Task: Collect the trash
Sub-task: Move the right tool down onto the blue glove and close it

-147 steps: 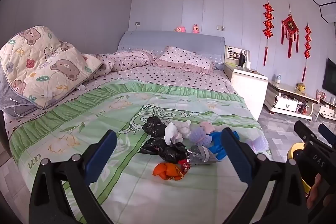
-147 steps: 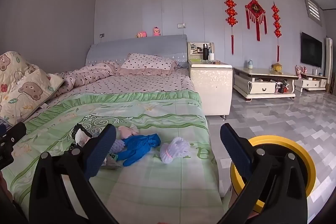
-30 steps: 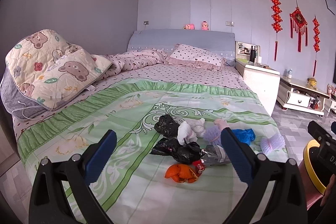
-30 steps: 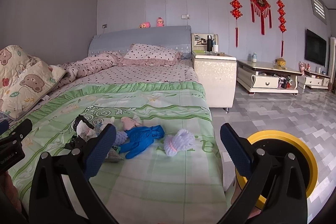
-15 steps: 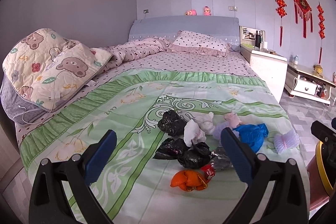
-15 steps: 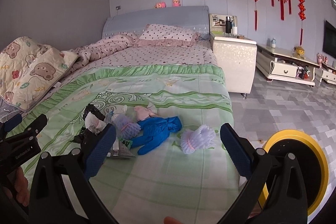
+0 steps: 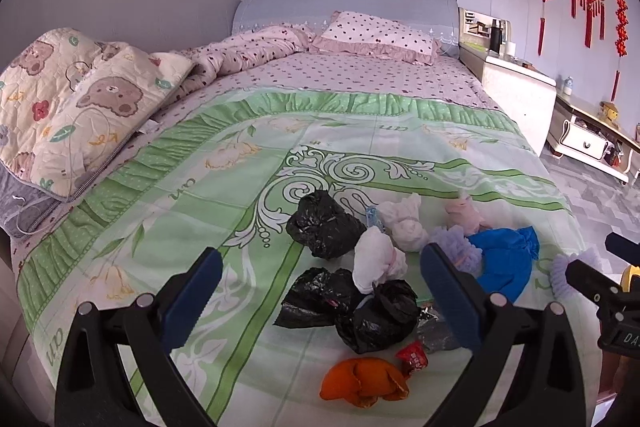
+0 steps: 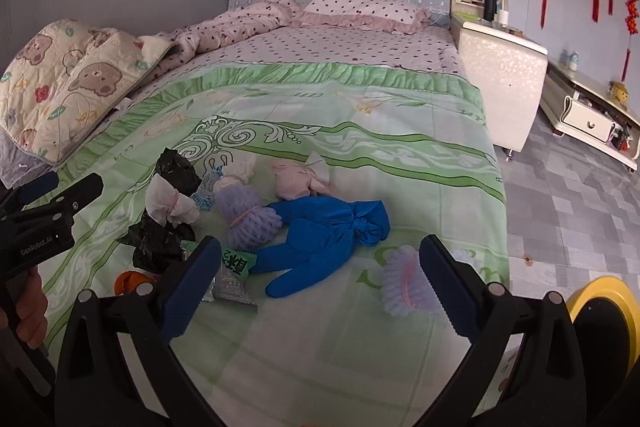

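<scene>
Hovering above the foot of the bed [image 7: 224, 163], both tools are at the approach step of the trash pick-up and nothing has been taken yet: the left gripper [image 7: 320, 291] and the right gripper [image 8: 318, 281] each have their jaws spread wide with nothing between them. The trash lies clustered on the green cover: black bags [image 7: 326, 229], a white wad [image 7: 376, 261], orange peel [image 7: 364, 381], a blue glove [image 8: 320, 243] and a pale foam net [image 8: 402, 285] nearest the right gripper. The likely next move is for one gripper to drop onto a single piece and close, then carry it to the yellow-rimmed bin [image 8: 600, 311] beside the bed. That bin is cut off at the frame edge, its inside unreadable; a foil wrapper [image 8: 232, 285] sits partly behind a finger.
</scene>
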`<state>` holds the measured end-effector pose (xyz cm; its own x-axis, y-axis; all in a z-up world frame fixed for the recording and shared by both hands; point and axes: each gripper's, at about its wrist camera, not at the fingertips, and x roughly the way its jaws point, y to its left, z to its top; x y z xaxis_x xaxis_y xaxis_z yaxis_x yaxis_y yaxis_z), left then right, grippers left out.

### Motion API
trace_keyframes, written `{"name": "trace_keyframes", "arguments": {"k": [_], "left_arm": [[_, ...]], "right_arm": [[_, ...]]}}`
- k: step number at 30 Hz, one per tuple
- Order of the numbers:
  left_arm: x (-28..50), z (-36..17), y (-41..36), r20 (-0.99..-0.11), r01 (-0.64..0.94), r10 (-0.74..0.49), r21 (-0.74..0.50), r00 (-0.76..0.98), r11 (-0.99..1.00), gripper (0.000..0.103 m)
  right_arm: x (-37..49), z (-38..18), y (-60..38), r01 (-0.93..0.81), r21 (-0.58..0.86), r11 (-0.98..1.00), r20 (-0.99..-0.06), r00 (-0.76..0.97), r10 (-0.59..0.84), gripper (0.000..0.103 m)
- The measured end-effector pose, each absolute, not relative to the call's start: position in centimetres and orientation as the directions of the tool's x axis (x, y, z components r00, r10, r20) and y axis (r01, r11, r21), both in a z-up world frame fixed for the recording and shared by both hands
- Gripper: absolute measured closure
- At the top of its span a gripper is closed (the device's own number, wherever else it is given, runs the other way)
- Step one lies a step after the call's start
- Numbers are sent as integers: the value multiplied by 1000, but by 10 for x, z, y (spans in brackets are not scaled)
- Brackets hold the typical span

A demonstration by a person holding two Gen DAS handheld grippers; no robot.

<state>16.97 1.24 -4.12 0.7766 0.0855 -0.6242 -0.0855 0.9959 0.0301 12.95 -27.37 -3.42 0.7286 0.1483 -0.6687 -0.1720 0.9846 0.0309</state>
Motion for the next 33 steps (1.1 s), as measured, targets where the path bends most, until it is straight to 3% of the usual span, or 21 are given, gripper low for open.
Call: {"name": "trace_keyframes", "arguments": {"k": [18, 25, 27, 30, 33], "left_arm": [[234, -85, 2, -726, -18, -1, -18, 688, 1000, 10], [241, -95, -7, -744, 14, -42, -43, 666, 999, 28], [242, -98, -8, -746, 20, -54, -54, 664, 998, 34], [246, -103, -9, -757, 34, -84, -82, 648, 996, 46], [247, -109, -14, -760, 63, -109, -89, 641, 994, 64]], "right_arm": [[202, -92, -267, -251, 21, 968, -787, 592, 171, 8], [214, -99, -267, -234, 33, 972, -797, 581, 167, 9], [217, -101, -267, -231, 35, 972, -802, 574, 165, 18], [218, -106, -264, -233, 27, 972, -811, 564, 158, 23], [219, -111, -258, -247, -3, 969, -818, 558, 139, 31]]}}
